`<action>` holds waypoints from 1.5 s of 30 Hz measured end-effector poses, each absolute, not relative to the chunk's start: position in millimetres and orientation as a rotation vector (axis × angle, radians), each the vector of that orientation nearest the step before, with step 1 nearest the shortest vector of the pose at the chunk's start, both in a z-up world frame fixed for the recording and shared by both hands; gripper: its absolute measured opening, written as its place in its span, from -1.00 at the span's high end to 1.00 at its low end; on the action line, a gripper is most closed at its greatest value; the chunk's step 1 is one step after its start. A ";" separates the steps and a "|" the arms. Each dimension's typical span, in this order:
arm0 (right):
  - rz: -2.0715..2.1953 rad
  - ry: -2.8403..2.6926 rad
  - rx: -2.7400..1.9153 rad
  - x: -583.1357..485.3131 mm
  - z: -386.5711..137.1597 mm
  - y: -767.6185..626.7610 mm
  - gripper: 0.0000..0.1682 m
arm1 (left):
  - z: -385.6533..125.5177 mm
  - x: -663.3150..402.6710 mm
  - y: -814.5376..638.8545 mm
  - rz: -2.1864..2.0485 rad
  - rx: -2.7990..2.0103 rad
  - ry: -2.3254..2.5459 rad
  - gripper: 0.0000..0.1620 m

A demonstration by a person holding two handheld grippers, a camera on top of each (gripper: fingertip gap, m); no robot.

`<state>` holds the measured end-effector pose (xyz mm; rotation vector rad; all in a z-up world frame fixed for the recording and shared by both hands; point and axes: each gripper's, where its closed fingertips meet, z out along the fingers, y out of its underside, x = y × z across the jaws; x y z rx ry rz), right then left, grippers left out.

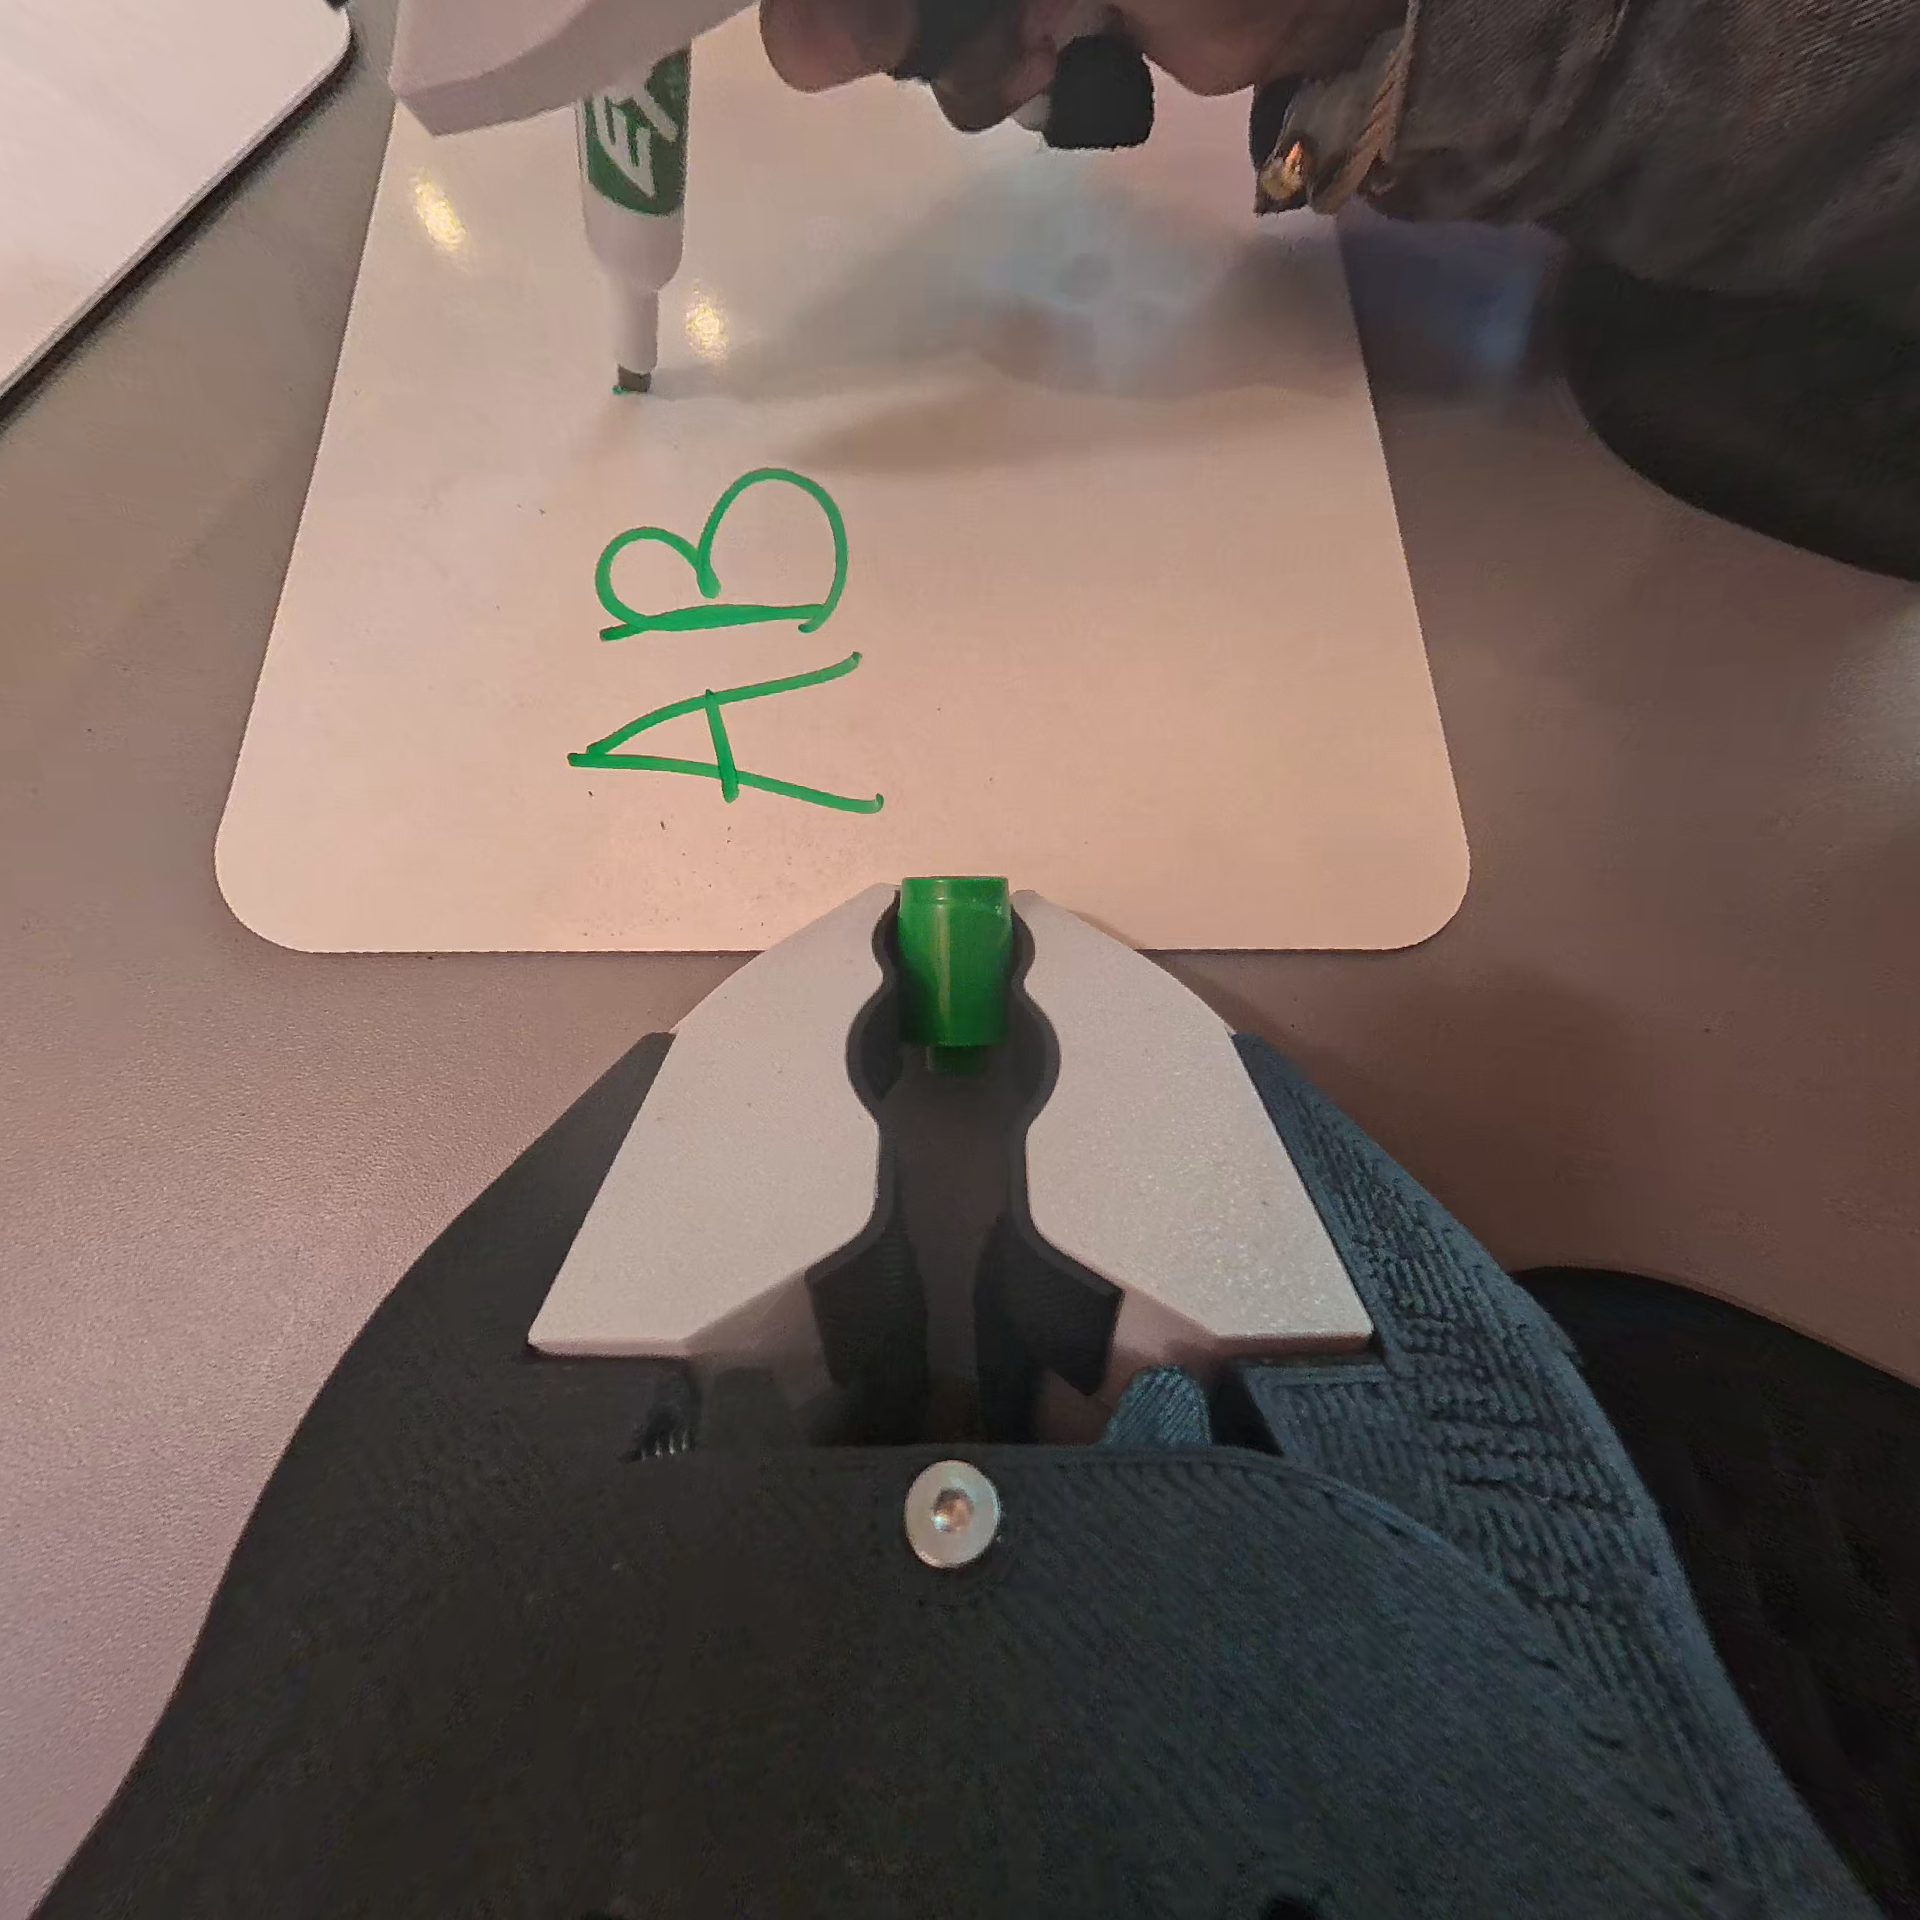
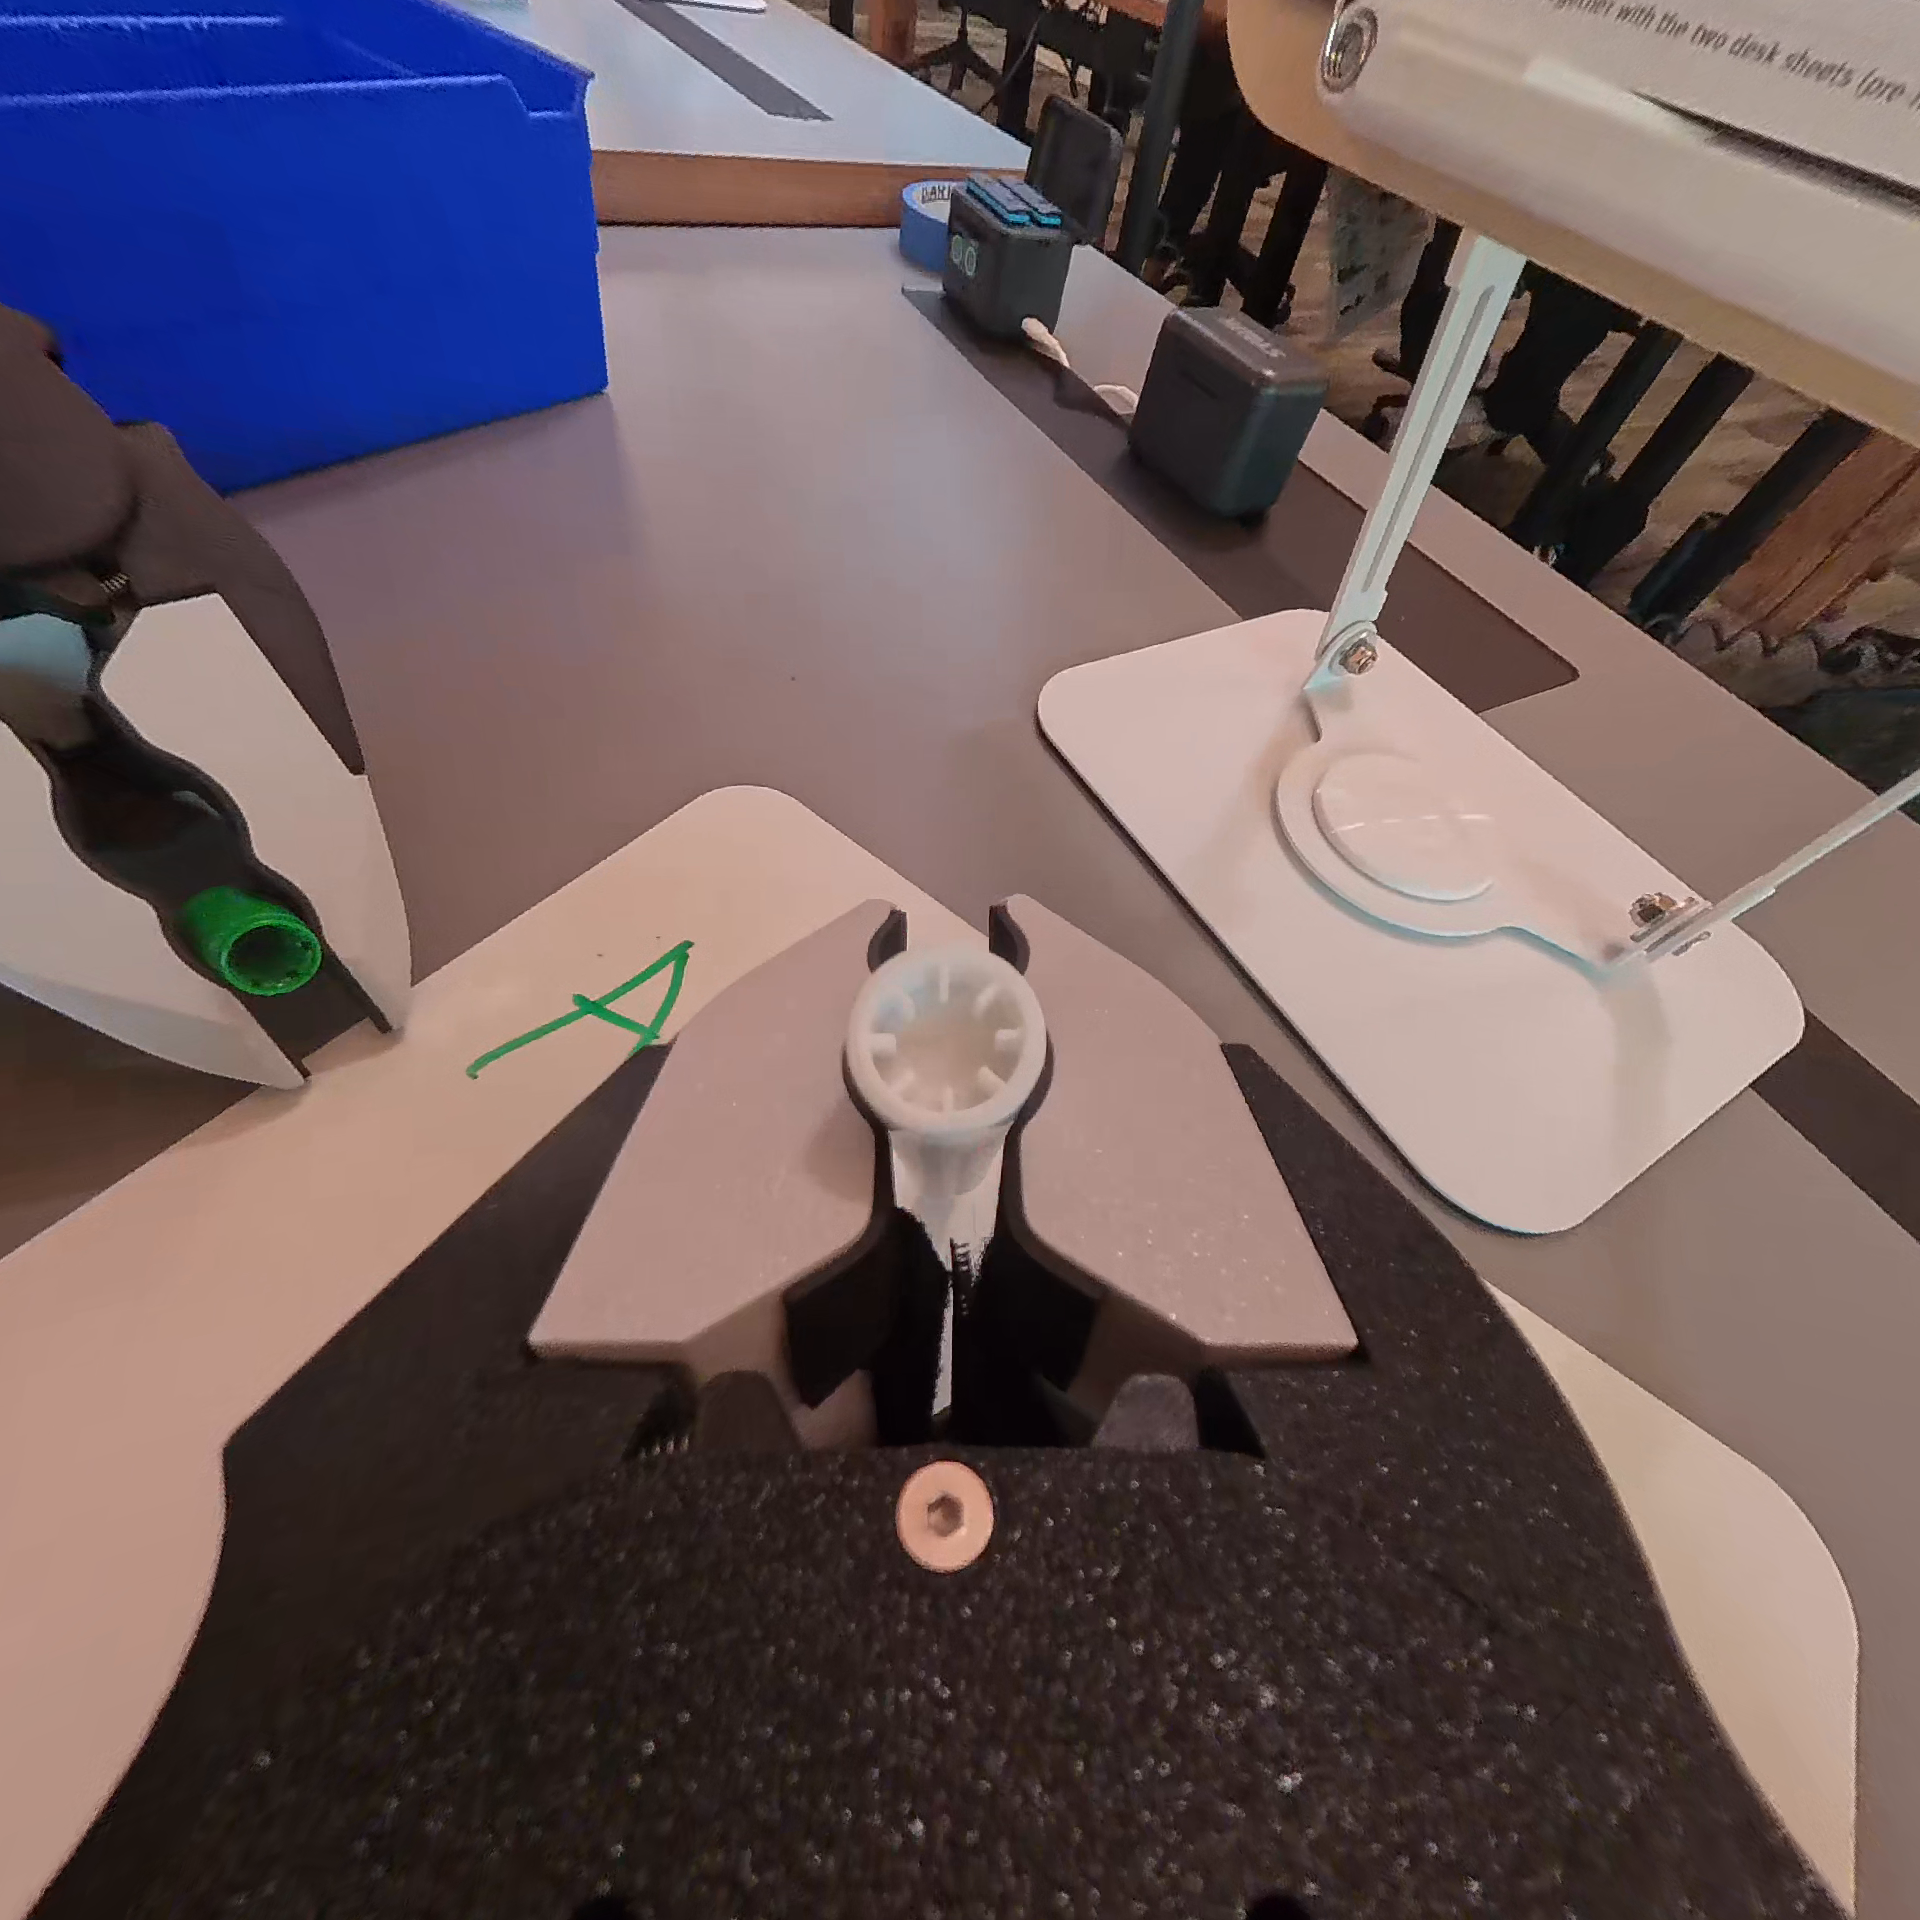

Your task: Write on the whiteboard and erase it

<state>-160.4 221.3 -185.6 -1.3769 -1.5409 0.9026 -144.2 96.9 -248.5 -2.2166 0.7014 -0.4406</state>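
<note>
A white whiteboard (image 1: pixel 1091 675) lies flat on the grey table and bears green marks. My left gripper (image 1: pixel 951 925) is shut on the green marker cap (image 1: pixel 951 971) just off the board's near edge. It also shows in the right wrist view (image 2: pixel 312 997) with the cap (image 2: pixel 255 951) in it. My right gripper (image 2: pixel 945 925) is shut on the white marker (image 2: pixel 943 1039), held upright. In the left wrist view the marker (image 1: pixel 634 218) stands with its tip touching the far part of the board, beyond the written marks. The whiteboard (image 2: pixel 260 1195) lies under my right gripper.
A blue bin (image 2: pixel 312 229) stands at the back left. A white stand base (image 2: pixel 1455 987) with thin arms sits right of the board. Two dark boxes (image 2: pixel 1226 405) and a blue tape roll (image 2: pixel 925 218) lie farther back. A person's sleeve (image 1: pixel 1714 156) is at the far right. My right fingertips sit around 15 cm from my left ones.
</note>
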 end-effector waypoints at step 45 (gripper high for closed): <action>0.819 -1.517 -1.464 -115.4 -188.2 238.8 0.81 | -248.4 -143.8 96.3 -0.434 -2.214 0.711 0.80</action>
